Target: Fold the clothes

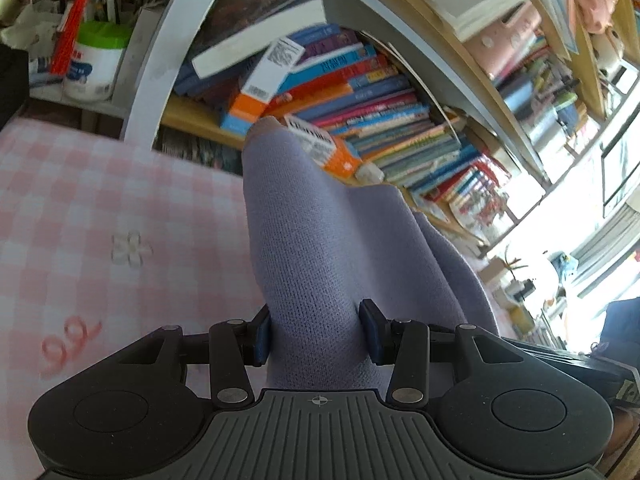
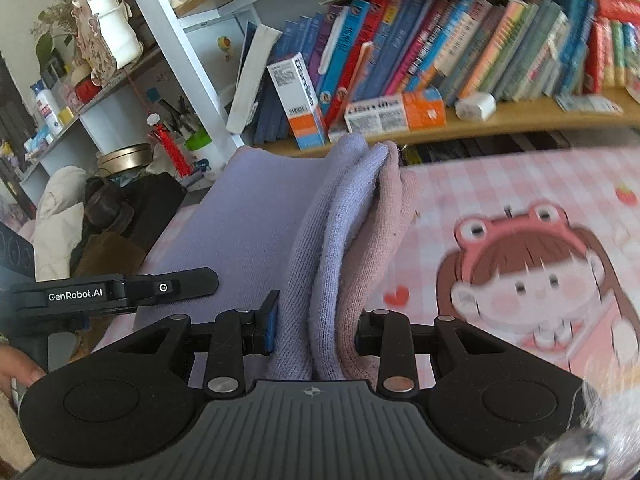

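A lilac knit garment (image 1: pixel 320 248) is pinched between the fingers of my left gripper (image 1: pixel 316 336) and rises forward, lifted above the pink checked table cover (image 1: pixel 100 208). My right gripper (image 2: pixel 316 330) is shut on a bunched edge of the same garment (image 2: pixel 320 264), lilac folds on the left and a pinkish fold (image 2: pixel 380 220) on the right. A flat stretch of the garment (image 2: pixel 248 216) spans to the left toward the left gripper's body (image 2: pixel 112 290), seen from the side in the right wrist view.
A bookshelf full of books (image 2: pixel 460 52) stands just behind the table, with boxes (image 2: pixel 300 100) on its lower shelf. The cover has a cartoon girl print (image 2: pixel 532 280). Shelves with jars and bottles (image 2: pixel 100 92) stand at the left. A white tub (image 1: pixel 94 64) sits beyond the table.
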`<state>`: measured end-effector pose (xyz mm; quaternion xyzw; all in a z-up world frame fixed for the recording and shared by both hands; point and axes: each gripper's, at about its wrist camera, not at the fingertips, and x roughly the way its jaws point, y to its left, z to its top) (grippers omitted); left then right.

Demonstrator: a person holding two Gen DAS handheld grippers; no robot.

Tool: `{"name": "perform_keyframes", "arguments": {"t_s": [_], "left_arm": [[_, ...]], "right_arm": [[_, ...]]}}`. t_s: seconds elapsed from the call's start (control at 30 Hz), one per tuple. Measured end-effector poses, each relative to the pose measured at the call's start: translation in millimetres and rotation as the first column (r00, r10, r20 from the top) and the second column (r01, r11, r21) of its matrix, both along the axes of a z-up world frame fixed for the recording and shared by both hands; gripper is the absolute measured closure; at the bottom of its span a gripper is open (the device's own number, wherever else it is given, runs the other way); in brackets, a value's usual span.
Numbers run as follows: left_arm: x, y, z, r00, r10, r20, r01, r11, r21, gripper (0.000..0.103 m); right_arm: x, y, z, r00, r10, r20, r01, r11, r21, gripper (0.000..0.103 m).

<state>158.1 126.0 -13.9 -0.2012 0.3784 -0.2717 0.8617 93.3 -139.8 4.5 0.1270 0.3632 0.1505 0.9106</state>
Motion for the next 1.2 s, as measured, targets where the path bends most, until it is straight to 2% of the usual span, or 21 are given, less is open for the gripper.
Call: {"name": "perform_keyframes", "arguments": {"t_s": [0.3, 0.53, 0.63, 0.7, 0.87, 0.97, 1.07, 1.2], "left_arm": [[60.2, 2.4, -14.0, 0.998, 0.062, 0.016, -0.063, 0.997, 0.051, 0.06], [81.7, 4.0, -39.6, 0.997, 0.077, 0.006, -0.077, 0.995, 0.065, 0.06], [85.9, 2.2, -56.4, 0.996, 0.078, -0.033, -0.074, 0.993, 0.091, 0.059], [86.1, 5.3, -63.7, 0.996, 0.084, -0.038, -0.08, 0.994, 0.077, 0.058], [85.9, 6.7, -63.9, 0.996, 0.084, -0.041, -0.08, 0.993, 0.082, 0.055], [83.1, 5.4, -59.0, 0.995, 0.091, -0.033, -0.087, 0.99, 0.113, 0.053], [74.7, 6.1, -50.0, 0.995, 0.103, -0.003, -0.102, 0.983, 0.152, 0.049], [55.9, 8.5, -36.4, 0.99, 0.128, 0.054, -0.136, 0.975, 0.178, 0.044]], "right_arm": [[80.0, 12.9, -19.9, 0.998, 0.061, 0.029, -0.059, 0.996, -0.061, 0.073], [112.2, 20.7, -44.1, 0.996, 0.084, 0.019, -0.082, 0.993, -0.082, 0.073], [120.7, 16.3, -59.7, 0.996, 0.086, -0.023, -0.087, 0.994, -0.071, 0.072], [125.5, 10.6, -70.2, 0.996, 0.071, -0.059, -0.073, 0.997, -0.039, 0.07], [125.6, -2.1, -79.0, 0.996, 0.044, -0.079, -0.041, 0.998, 0.041, 0.066], [123.0, -0.8, -74.7, 0.997, 0.028, -0.076, -0.028, 1.0, 0.006, 0.054], [116.3, -0.9, -66.2, 0.998, 0.0, -0.062, -0.003, 0.999, -0.046, 0.037], [98.4, -8.8, -51.3, 0.999, -0.048, -0.01, 0.047, 0.995, -0.086, 0.027]]}}
